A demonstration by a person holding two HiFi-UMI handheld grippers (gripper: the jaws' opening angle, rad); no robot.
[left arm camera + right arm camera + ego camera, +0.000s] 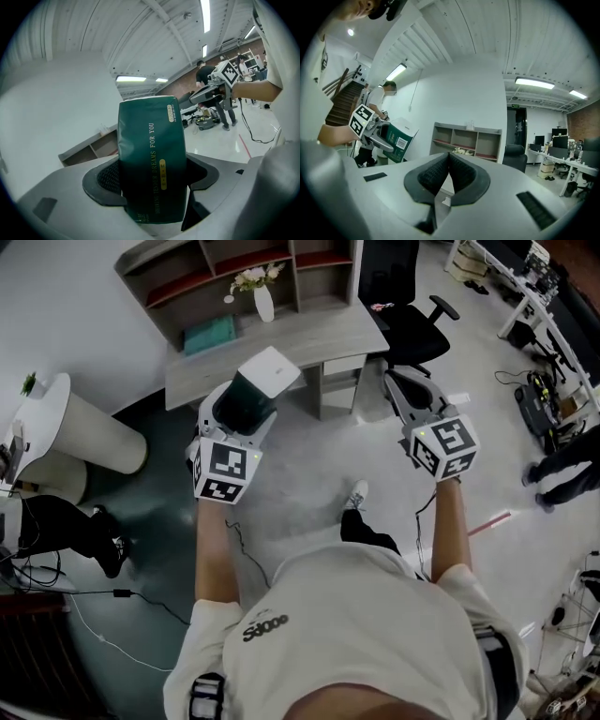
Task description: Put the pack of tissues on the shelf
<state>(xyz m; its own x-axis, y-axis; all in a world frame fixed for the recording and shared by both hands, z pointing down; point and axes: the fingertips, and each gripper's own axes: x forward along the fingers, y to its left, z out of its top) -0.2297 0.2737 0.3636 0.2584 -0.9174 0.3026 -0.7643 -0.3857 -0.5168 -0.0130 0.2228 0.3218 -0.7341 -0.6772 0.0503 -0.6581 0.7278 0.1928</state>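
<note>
Only up close: gold print (162,174) on tissue pack (150,140) in left gripper's (152,174) fingers (107,179); right gripper's (449,164) together.

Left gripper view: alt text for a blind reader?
A dark green pack of tissues stands upright, clamped between the left gripper's black pads. Behind it are a white wall, an open shelf unit at lower left, and the right gripper at upper right.

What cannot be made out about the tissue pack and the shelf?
- Left gripper view: shelf mostly hidden behind the pack of tissues.
- Right gripper view: print on the pack's label is too small.
- Head view: the shelf's far part is cut off by the top edge.
</note>
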